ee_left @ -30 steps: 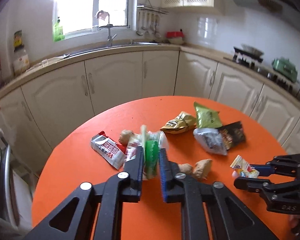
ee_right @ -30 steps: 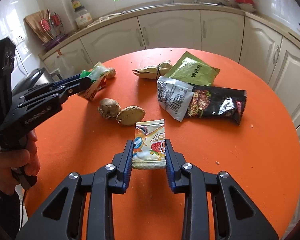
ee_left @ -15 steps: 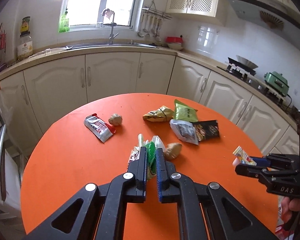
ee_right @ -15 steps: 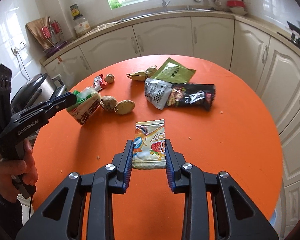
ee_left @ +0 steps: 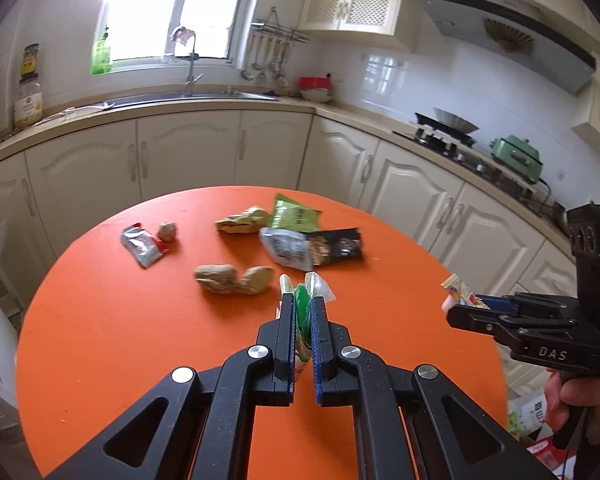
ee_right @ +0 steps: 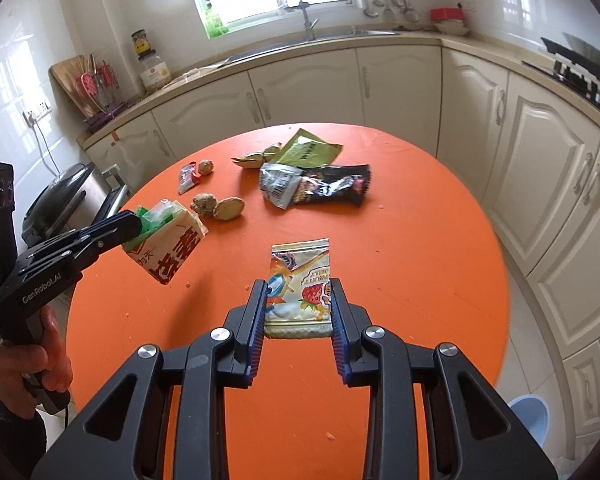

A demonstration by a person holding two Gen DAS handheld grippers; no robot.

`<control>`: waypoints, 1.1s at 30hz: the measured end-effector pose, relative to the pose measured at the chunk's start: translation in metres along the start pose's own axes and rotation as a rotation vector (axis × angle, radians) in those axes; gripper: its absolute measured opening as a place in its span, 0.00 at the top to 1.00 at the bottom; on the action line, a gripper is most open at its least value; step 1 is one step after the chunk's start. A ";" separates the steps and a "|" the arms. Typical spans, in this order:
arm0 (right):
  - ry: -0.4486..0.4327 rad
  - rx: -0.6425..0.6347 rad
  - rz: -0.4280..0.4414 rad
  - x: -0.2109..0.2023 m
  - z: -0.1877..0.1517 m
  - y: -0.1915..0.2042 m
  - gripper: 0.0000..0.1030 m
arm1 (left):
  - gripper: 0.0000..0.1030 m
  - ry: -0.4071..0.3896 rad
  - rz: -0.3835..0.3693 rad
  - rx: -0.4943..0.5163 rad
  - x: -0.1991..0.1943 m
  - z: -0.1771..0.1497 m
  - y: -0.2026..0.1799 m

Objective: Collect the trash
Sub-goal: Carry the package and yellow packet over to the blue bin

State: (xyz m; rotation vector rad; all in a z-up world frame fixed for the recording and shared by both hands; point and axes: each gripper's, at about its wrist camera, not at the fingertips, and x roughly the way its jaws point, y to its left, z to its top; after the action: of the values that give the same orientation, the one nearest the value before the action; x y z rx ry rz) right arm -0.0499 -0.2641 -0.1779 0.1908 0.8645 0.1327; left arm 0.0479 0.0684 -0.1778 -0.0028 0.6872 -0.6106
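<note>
My left gripper (ee_left: 302, 304) is shut on a crumpled green-and-white snack bag (ee_left: 302, 300), held above the round orange table (ee_left: 100, 320); the same bag (ee_right: 168, 240) shows red lettering in the right wrist view. My right gripper (ee_right: 298, 292) is shut on a small strawberry-print sachet (ee_right: 300, 284), held above the table's near side; it also shows in the left wrist view (ee_left: 458, 290). Loose wrappers lie at the far side: a green packet (ee_right: 308, 150), a silver bag (ee_right: 278, 184), a black packet (ee_right: 336, 188), a red-and-silver wrapper (ee_left: 142, 244) and a yellow wrapper (ee_left: 242, 222).
Two ginger pieces (ee_left: 232, 278) lie mid-table and a smaller one (ee_left: 167, 231) beside the red wrapper. Cream kitchen cabinets (ee_right: 300, 80) ring the table behind. A black appliance (ee_right: 56, 204) stands at the left. A pale blue bin rim (ee_right: 530, 420) shows on the floor at the lower right.
Both grippers have lifted and pulled back from the table's far side, each still holding its wrapper. The table's litter now lies farther away and has not moved.
</note>
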 end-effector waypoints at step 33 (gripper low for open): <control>-0.196 0.346 -0.439 -0.215 -0.080 -0.241 0.72 | 0.97 0.028 -0.539 0.340 0.073 0.048 -0.357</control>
State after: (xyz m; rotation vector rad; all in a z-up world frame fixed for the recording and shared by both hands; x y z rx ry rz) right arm -0.2403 -0.5318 -0.1225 0.3261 0.7111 -0.4426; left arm -0.0673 -0.2749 -0.1128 0.1403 0.6031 -1.2424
